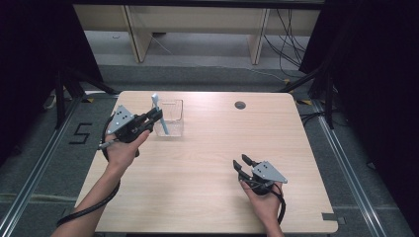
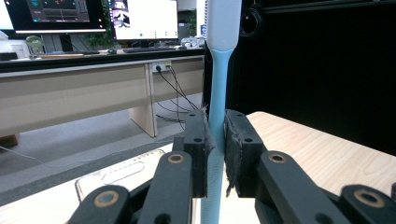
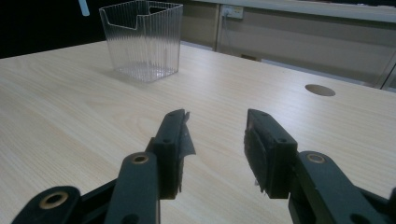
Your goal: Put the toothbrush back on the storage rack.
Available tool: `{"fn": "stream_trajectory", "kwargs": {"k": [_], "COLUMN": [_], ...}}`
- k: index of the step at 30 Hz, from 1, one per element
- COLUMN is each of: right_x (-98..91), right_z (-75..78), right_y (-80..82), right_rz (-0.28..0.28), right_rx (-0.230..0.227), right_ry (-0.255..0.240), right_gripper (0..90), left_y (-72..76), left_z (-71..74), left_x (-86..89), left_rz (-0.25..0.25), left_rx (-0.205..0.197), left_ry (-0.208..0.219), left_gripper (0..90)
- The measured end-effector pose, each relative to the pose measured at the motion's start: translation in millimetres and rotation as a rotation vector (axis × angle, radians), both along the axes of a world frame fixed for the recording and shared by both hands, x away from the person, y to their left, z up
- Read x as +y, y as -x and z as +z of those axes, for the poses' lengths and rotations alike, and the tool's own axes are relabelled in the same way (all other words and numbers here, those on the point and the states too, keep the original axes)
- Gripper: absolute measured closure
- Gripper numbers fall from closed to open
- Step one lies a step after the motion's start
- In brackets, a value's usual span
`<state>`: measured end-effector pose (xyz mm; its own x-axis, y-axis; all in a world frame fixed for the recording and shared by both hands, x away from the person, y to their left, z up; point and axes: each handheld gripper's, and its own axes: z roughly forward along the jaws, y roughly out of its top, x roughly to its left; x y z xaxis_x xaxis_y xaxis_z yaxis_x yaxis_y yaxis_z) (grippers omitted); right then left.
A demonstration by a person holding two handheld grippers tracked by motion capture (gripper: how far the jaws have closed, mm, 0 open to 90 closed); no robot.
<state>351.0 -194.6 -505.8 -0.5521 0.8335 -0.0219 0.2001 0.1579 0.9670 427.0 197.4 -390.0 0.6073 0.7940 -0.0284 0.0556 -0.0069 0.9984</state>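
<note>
Toothbrush held at the clear holder, not yet dropped in

The left gripper [image 1: 157,116] clamps a light-blue toothbrush [image 1: 159,114] upright by its handle, at the near-left rim of the clear plastic holder [image 1: 174,117]. Release is left. The right gripper [image 1: 240,165] rests on the table [image 1: 207,148], jaws wide, empty.

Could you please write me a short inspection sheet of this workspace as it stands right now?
Surface: light wooden table with a round cable hole near its far edge.
Job's things: light blue toothbrush, upright, beside the clear ribbed plastic container.
Clutter: nothing seen.
Grippers: left gripper shut on the toothbrush's handle; right gripper open, with nothing between its jaws, low over the table.
Cables: black cable trails from the left gripper; loose wires on the floor beyond the table.
Surroundings: desks and monitors behind; black curtains at the sides.
</note>
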Motion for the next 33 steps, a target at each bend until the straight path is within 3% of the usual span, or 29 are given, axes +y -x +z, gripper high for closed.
{"fn": "stream_trajectory", "kwargs": {"k": [7,10,11,22,25,27,28,29,30,33], "right_x": [1.3,0.1,1.6,0.5,0.9,1.0,-0.4,-0.8,0.9,1.1], "right_z": [-0.3,-0.2,-0.5,-0.6,-0.6,-0.9,-0.6,-0.2,-0.4,-0.9], "right_y": [2.0,0.6,2.1,0.0,0.5,0.2,-1.2,-1.0,0.8,0.1], "right_rz": [-0.012,-0.003,-0.004,0.003,0.008,0.006,0.002,0.007,0.008,0.006], "right_rx": [0.015,-0.004,0.02,-0.009,0.009,0.0,-0.035,-0.031,0.008,0.0], "right_ry": [0.0,0.014,-0.006,0.017,0.012,0.013,0.036,0.04,0.014,0.014], "right_gripper": [58.7,58.7,58.7,58.7,58.7,58.7,58.7,58.7,58.7,58.7], "left_y": [-5.3,-7.9,-8.9,-17.7,-21.1,-22.4,-23.8,-24.9,-26.1,-29.5], "left_z": [2.2,2.4,2.5,1.2,0.5,0.3,0.0,-0.2,-0.3,0.3], "left_x": [2.8,3.6,4.2,5.7,6.7,7.4,7.8,8.0,8.3,8.9], "left_rz": [0.018,0.028,0.029,0.054,0.062,0.065,0.067,0.07,0.072,0.078], "left_rx": [-0.005,-0.003,-0.004,-0.012,-0.015,-0.016,-0.021,-0.021,-0.023,-0.027], "left_ry": [0.003,0.009,0.005,0.009,0.012,0.016,0.018,0.021,0.023,0.024], "left_gripper": [79.5,79.5,79.6,79.5,79.5,79.5,79.5,79.5,79.5,79.5]}}
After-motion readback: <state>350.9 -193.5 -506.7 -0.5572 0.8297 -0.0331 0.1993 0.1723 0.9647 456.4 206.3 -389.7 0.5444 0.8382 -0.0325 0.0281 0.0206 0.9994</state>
